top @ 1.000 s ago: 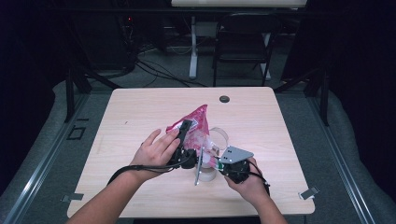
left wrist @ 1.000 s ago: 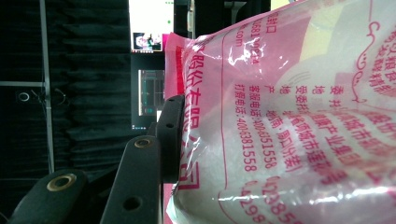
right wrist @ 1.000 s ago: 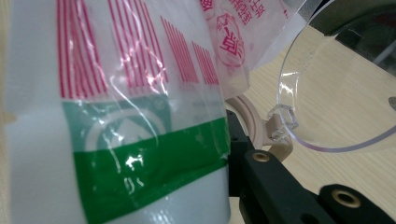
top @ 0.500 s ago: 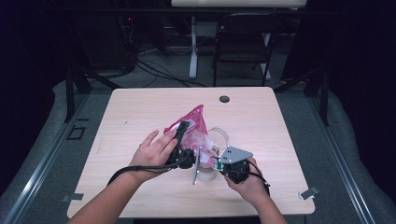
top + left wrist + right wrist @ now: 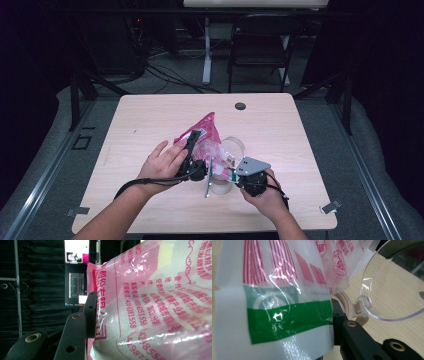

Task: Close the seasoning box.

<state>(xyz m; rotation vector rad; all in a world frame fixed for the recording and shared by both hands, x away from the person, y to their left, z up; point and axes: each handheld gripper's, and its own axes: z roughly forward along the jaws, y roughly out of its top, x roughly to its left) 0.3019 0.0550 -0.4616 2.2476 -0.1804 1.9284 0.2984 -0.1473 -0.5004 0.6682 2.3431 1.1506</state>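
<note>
— Where's the bag right now?

— The pink bag [image 5: 202, 135] is held up over the middle of the table [image 5: 150, 115], a little toward the near edge, tilted so its top corner points at the far edge. Both grippers are on it.

— How does the left one have it?

— The left gripper [image 5: 192, 150] is clamped on the bag's side with the jaws partway closed; in the left gripper view one black jaw lies flat against the printed film of the bag [image 5: 155, 302], which bulges past it.

— And the right?

— The right gripper [image 5: 235, 175] sits near the bag's lower end. In the right gripper view the white-and-green part of the bag [image 5: 277, 312] lies against the one jaw in sight, the jaws drawn in tight on the thin film.

— Anything else close by?

— A clear plastic container [image 5: 232, 150], just beside the bag on the right; its round rim [image 5: 387, 302] stands near the right jaw. A small dark disc [image 5: 240, 106] lies by the far edge.
</note>
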